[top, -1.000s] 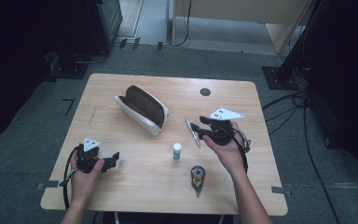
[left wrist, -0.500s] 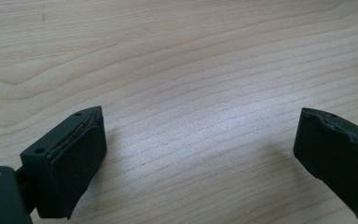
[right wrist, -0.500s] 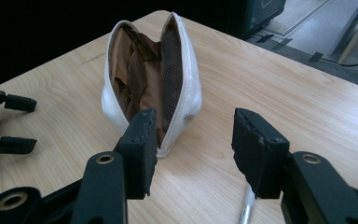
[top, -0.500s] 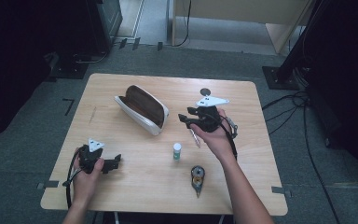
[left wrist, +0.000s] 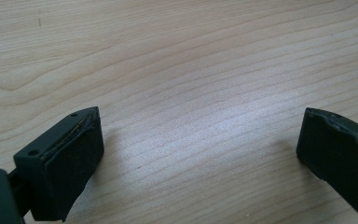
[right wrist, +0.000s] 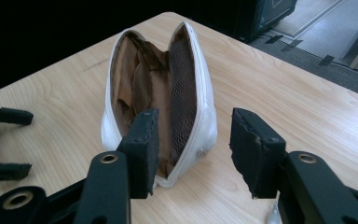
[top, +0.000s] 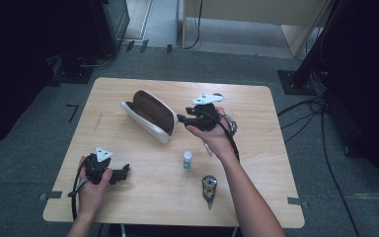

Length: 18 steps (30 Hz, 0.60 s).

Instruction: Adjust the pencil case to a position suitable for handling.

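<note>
The right gripper has nothing between its jaws; they stand partly apart, released, just short of the white pouch. The pouch lies straight ahead of that gripper with its unzipped mouth facing it, and its long axis runs on away from the jaws across the bench. The right hand is clearly the nearer 1. The left gripper is well apart from the pouch, jaws wide open over bare wood, holding nothing.
</note>
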Tool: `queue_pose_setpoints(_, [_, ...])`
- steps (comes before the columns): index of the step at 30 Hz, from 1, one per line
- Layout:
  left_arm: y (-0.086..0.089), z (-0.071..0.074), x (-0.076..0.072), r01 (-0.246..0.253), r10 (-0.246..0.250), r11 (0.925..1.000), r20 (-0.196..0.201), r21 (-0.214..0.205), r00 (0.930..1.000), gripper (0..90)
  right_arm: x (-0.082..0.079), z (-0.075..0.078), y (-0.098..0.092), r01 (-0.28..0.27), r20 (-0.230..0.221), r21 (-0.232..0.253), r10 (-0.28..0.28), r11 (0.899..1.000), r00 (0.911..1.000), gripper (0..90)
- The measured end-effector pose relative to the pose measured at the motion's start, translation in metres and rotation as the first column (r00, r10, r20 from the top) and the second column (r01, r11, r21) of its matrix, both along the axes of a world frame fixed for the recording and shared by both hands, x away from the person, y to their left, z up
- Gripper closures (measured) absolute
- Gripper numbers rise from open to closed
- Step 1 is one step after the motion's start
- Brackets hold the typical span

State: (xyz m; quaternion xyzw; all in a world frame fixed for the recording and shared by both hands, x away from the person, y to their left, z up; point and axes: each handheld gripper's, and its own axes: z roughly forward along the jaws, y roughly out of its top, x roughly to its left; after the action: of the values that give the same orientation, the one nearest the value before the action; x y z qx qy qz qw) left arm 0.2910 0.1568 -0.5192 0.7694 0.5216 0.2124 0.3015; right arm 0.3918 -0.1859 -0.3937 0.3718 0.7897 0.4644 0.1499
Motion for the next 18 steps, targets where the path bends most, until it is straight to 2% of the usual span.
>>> queue_pose_setpoints(7, [-0.001, 0.000, 0.000, 0.007, -0.007, 1.0000, 0.000, -0.003, 1.0000, 0.8, 0.016, -0.007, 0.015, -0.014, -0.025, -0.027, 0.014, 1.000, 0.9996, 53.0])
queue_pose_setpoints(13, [-0.001, 0.000, 0.000, 0.013, -0.013, 0.9999, -0.001, -0.003, 0.9999, 0.8, 0.033, -0.022, 0.025, -0.021, -0.069, -0.067, 0.016, 0.998, 0.9975, 51.4])
queue_pose_setpoints(18, [-0.001, 0.000, 0.000, 0.018, -0.018, 0.9998, -0.002, 0.000, 0.9998, 0.8, 0.042, -0.030, 0.030, -0.025, -0.107, -0.065, 0.018, 0.998, 0.9941, 48.5])
